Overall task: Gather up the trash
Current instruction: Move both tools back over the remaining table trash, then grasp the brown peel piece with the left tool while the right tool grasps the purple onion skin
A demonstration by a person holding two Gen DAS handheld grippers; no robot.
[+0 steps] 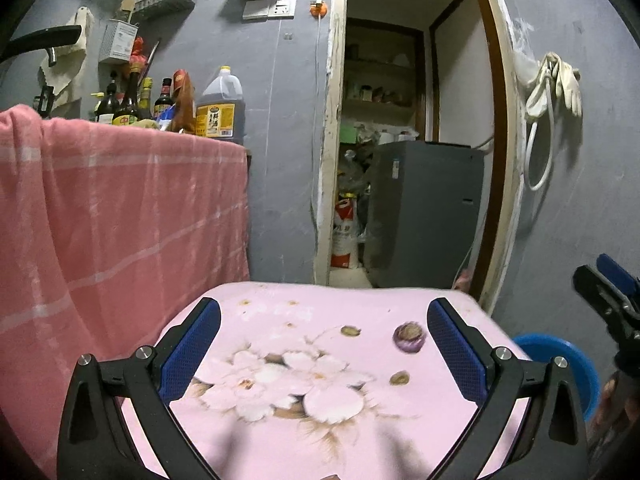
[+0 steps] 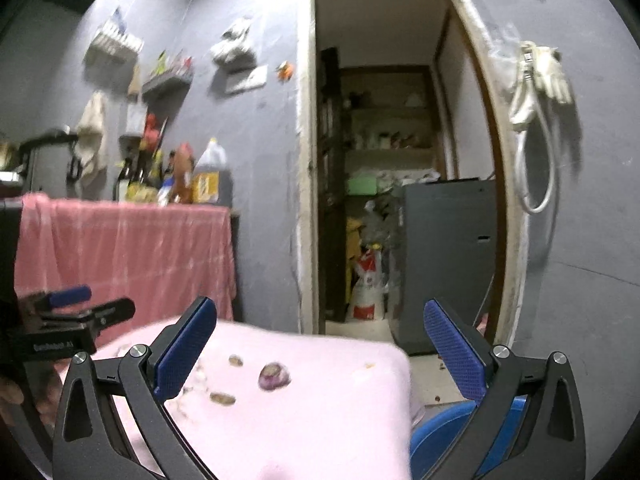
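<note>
Scraps of trash lay on the pink floral cloth (image 1: 280,432) that covered the small table: a purple onion piece (image 1: 408,337) near the far right part of the cloth, and two smaller brown peel bits, one (image 1: 351,330) just beyond and left of it, the other (image 1: 399,378) nearer the camera. The left gripper (image 1: 324,350) hovered above the cloth with its blue pads spread wide and nothing between them; the onion piece sat just inside its right-hand pad. The right gripper (image 2: 320,350) was likewise spread to its widest and empty, and in its own view the onion piece (image 2: 274,375) lay ahead between the fingers, with peel bits (image 2: 223,398) beside it. A blue bin (image 1: 560,364) stood low at the table's right edge, partly hidden by the right gripper, and looked the likely place for the trash. Judging from this, the step in hand was the approach to the first scrap. To do it well, one gripper should be lowered straight over the onion piece with a pad on each side, closing only once the tips were at cloth level, so the cloth was not pinched and dragged along. The thin peel bits would probably need a flatter, scraping pinch. Carrying each scrap low toward the bin would keep a slip from scattering it on the floor.
</note>
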